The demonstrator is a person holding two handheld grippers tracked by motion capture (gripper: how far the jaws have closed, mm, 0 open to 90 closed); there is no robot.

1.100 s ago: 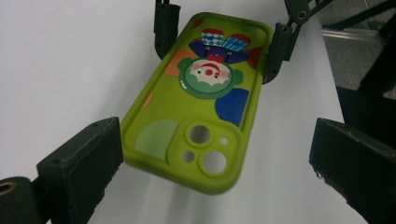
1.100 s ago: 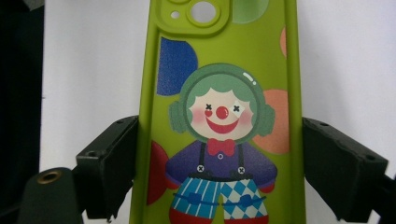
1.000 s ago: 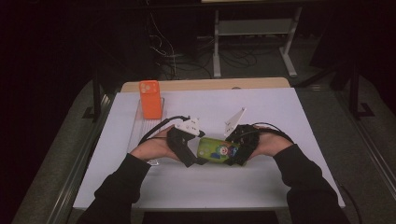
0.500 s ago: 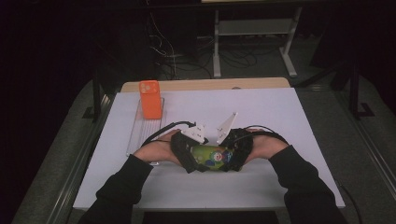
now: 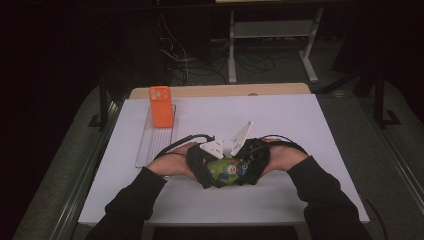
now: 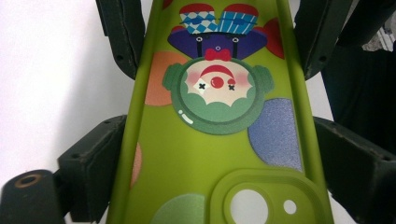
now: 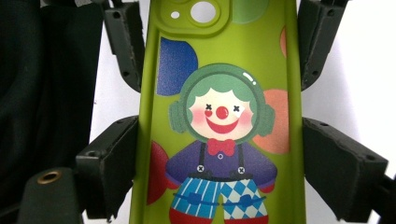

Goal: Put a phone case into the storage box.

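Observation:
A green phone case (image 5: 226,170) printed with a clown lies flat on the white table (image 5: 300,125), near the front middle. Its camera cutout end (image 6: 261,200) points toward my left gripper. My left gripper (image 5: 200,167) comes in from the left and is shut on the case's long edges (image 6: 219,135). My right gripper (image 5: 252,165) comes in from the right and is shut on the same case at the clown's leg end (image 7: 217,140). The two grippers face each other, and each one's jaws show at the top of the other's view.
An orange phone case (image 5: 161,106) stands on a clear ribbed tray (image 5: 152,142) at the back left of the table. Black cables loop behind both hands. Dark floor, cables and a desk frame (image 5: 270,35) lie beyond the table's far edge.
Both hands have drawn together and a little toward the table's front edge. The grippers now close in over the green case, covering more of it.

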